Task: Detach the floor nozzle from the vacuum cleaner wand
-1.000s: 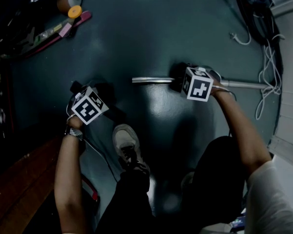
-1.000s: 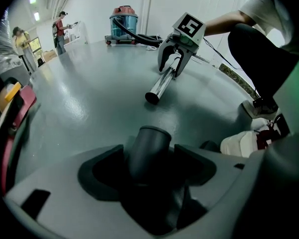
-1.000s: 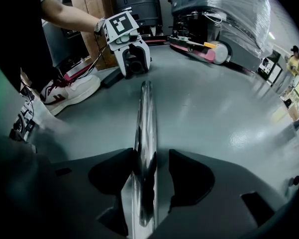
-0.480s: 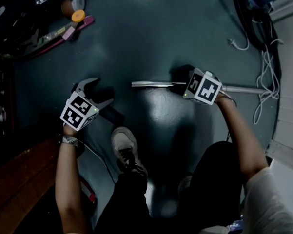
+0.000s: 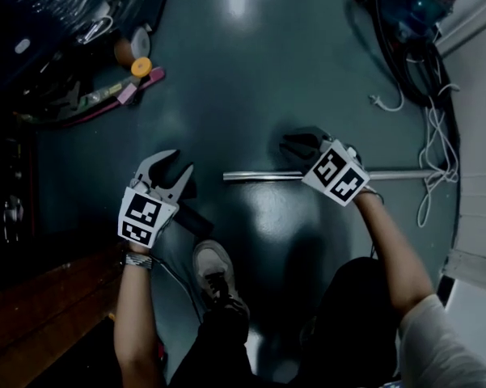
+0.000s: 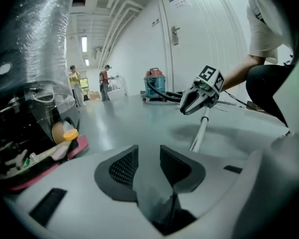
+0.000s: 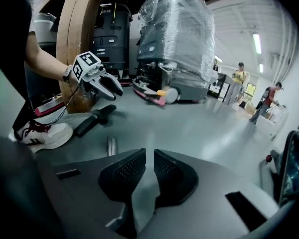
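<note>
The silver wand (image 5: 267, 175) lies flat on the dark floor, its free end pointing left; it also shows as the wand (image 6: 199, 133) and the wand (image 7: 111, 146). The black floor nozzle (image 5: 194, 217) lies apart from it by the shoe, seen too as the nozzle (image 7: 92, 119). My left gripper (image 5: 171, 162) hovers above the nozzle. My right gripper (image 5: 303, 145) hangs over the wand. Both pairs of jaws have just been closing, with a gap left and nothing between them, as at the left gripper (image 6: 149, 158) and the right gripper (image 7: 149, 168).
A red and blue vacuum canister (image 5: 416, 6) with hose stands at the far right, white cables (image 5: 441, 136) beside it. Tools and a pink strip (image 5: 137, 87) lie far left beneath a wrapped machine (image 7: 176, 44). My shoe (image 5: 214, 269) and a wooden board (image 5: 40, 314) are near.
Both grippers have lifted off the floor, the left away from the nozzle, the right off the wand. Their jaws opened wide, then narrowed.
</note>
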Demonstrator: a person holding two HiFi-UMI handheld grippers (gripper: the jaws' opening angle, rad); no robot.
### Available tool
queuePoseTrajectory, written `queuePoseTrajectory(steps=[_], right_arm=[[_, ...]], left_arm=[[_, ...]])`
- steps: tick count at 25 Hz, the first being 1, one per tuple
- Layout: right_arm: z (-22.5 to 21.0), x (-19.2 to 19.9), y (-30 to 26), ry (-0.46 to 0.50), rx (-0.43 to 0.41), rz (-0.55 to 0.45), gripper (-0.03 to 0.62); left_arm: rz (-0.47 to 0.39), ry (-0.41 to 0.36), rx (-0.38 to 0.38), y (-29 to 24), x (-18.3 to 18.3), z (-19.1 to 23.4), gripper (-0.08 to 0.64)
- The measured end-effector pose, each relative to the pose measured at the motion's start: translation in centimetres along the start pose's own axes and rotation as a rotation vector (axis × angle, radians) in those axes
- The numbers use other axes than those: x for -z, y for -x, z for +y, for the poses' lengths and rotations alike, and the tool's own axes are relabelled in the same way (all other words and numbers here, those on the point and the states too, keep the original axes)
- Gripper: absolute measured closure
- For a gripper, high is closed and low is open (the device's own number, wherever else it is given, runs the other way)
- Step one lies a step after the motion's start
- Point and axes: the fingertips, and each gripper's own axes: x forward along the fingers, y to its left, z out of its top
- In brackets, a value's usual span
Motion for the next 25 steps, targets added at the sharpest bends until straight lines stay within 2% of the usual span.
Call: queuePoseTrajectory(steps=[3,6,10,15,18,21,25], right_arm=[[-1.2,-2.6,0.9,0.000,0.062,-0.064,0.537],[-2.3,-4.8,2.2,-0.006,0.113,-0.123,0.546],[-4.4,-8.1,4.8,-0.035,0.196,-0.230,0.557],[-6.0,-12.3,7.4,-0.041,0.275,-0.361,0.561],[-6.2,-15.2,9.1,-0.037,0.306,-0.446,0.561],[-6.2,-17.6,10.5,-0.018,0.331,-0.511,0.561],[-6.2,-18.3,11.1,-0.008,0.344,-0.533,0.565]], left_arm=[[-0.091,-0.010,-0.090,0.5,-3.2,1.3,0.504],[-0.190,-0.012,-0.126,1.8,-6.6,1.9,0.555],[-0.287,-0.003,-0.154,3.8,-10.6,2.5,0.558],[-0.380,-0.037,-0.265,5.6,-14.3,3.3,0.558],[-0.432,-0.029,-0.296,6.8,-16.6,3.2,0.558],[-0.448,-0.054,-0.315,7.8,-18.4,3.2,0.558],[-0.455,-0.084,-0.339,8.5,-19.9,3.4,0.558]])
